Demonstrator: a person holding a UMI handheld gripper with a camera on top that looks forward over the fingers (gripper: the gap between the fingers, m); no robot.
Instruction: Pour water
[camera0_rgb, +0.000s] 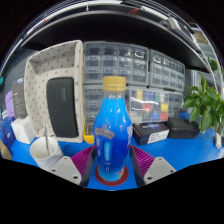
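A blue bottle (112, 130) with a tan cap stands upright between my gripper's (112, 160) two fingers. Both purple pads (84, 160) lie against its sides, so the gripper is shut on it. The bottle's base is over a red round coaster (112, 178) on the blue table (190, 150); I cannot tell whether it still rests there. A white cup (44, 150) stands on the table to the left, beyond the left finger.
A white spotted upright panel with a dark inset (58, 92) rises behind the cup. Grey drawer cabinets (150, 68) line the back. A flat black box (152, 132) lies to the right of the bottle, with a green plant (206, 102) farther right.
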